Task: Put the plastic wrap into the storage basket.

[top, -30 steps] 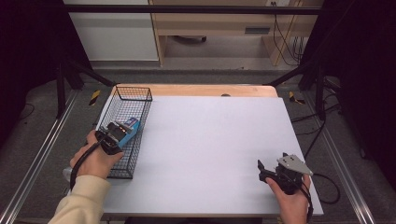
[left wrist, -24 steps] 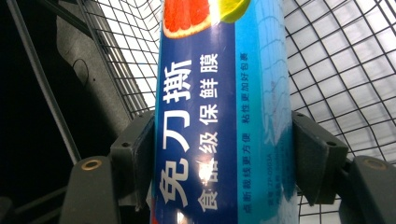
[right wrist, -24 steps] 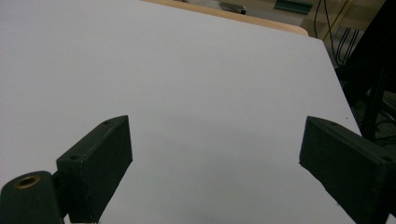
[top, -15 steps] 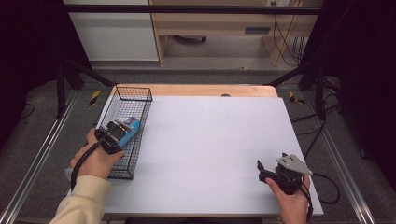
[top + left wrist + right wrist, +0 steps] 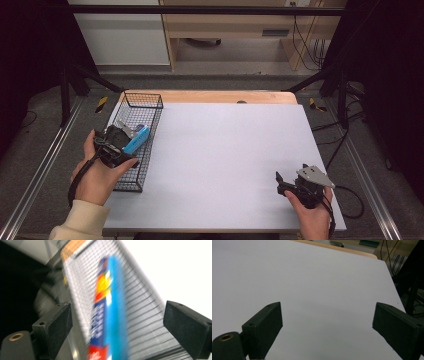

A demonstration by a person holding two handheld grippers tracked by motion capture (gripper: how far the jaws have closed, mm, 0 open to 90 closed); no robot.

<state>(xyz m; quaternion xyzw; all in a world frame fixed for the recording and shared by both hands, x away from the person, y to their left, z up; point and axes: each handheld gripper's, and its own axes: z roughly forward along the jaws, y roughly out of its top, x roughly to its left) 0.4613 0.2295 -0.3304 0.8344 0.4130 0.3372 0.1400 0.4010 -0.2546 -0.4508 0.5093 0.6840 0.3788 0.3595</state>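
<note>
We see black wire-mesh basket (image 5: 131, 150) at white tabletop's (image 5: 225, 150) left edge. Long glossy blue box (image 5: 107, 312), red-yellow print, lies in basket, between left gripper's (image 5: 117, 322) matte black pads, touching neither; jaws spread wide. View blurred. Right gripper (image 5: 327, 327) gapes wide over bare smooth tabletop, holding nothing.

One black wire mesh basket (image 5: 131, 150) sits at about nine o'clock on the one white rectangular table top (image 5: 225, 150). One long blue box with red and yellow print (image 5: 136, 139) is over the basket; the left gripper view is blurred, so whether anything else lies inside I cannot tell. Two black two-jaw grippers: the left gripper (image 5: 112, 142) at nine o'clock, the right gripper (image 5: 295, 185) at five o'clock. Two hands hold them.
</note>
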